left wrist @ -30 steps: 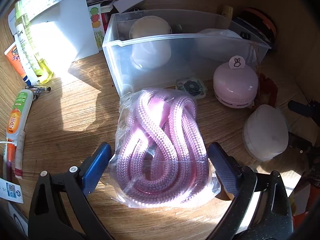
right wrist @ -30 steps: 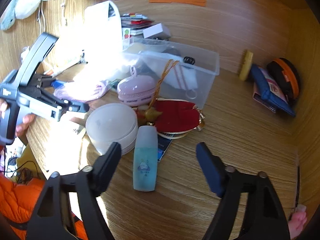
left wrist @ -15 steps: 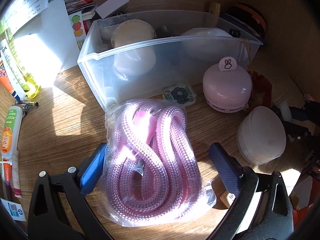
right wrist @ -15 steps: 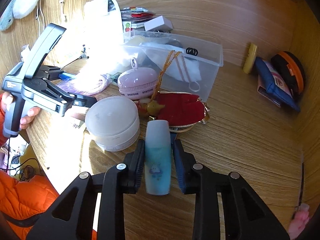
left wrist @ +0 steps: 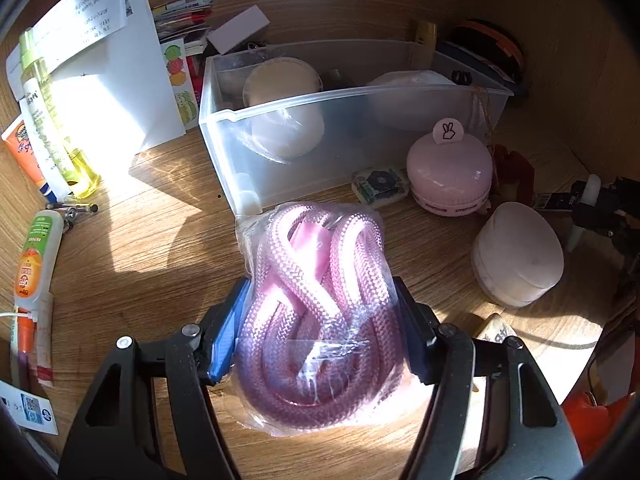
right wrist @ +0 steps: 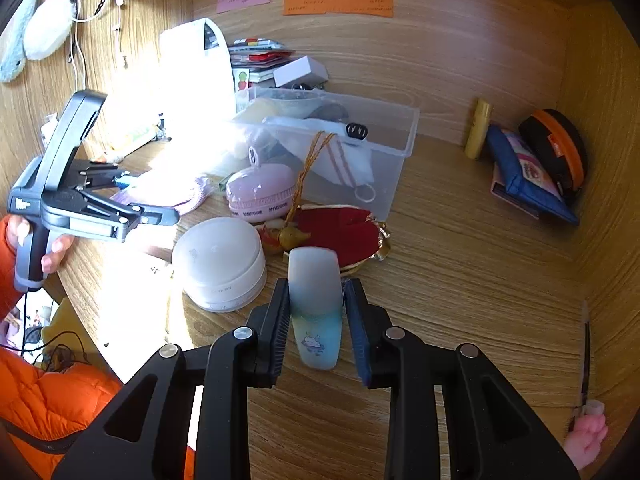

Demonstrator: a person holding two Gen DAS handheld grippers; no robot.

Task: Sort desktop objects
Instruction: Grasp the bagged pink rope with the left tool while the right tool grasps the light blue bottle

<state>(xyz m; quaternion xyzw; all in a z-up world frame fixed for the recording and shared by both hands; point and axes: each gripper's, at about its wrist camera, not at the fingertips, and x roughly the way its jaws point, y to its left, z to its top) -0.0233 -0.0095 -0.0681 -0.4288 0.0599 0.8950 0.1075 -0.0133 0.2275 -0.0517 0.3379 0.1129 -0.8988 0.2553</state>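
My left gripper point(left wrist: 320, 320) is shut on a clear bag of coiled pink rope point(left wrist: 320, 304), which rests on the wooden desk in front of the clear plastic bin point(left wrist: 360, 96). My right gripper point(right wrist: 316, 312) is shut on a pale blue bottle point(right wrist: 316, 308) with a frosted cap, held just above the desk. The bin point(right wrist: 384, 160) in the right wrist view holds a round jar, a face mask and a hair clip. The left gripper point(right wrist: 132, 200) shows at the left of that view, with the rope bag point(right wrist: 180, 192) in glare.
A pink round case point(left wrist: 448, 176), a white round jar point(left wrist: 516, 260) and a small green tile point(left wrist: 380, 184) sit right of the rope. Tubes and a yellow bottle point(left wrist: 44, 120) lie left. A red pouch point(right wrist: 340, 232) lies ahead of the bottle. Pouches point(right wrist: 532, 176) lean at the right wall.
My left gripper closed on the rope bag. My right gripper closed on the blue bottle and has lifted it a little.
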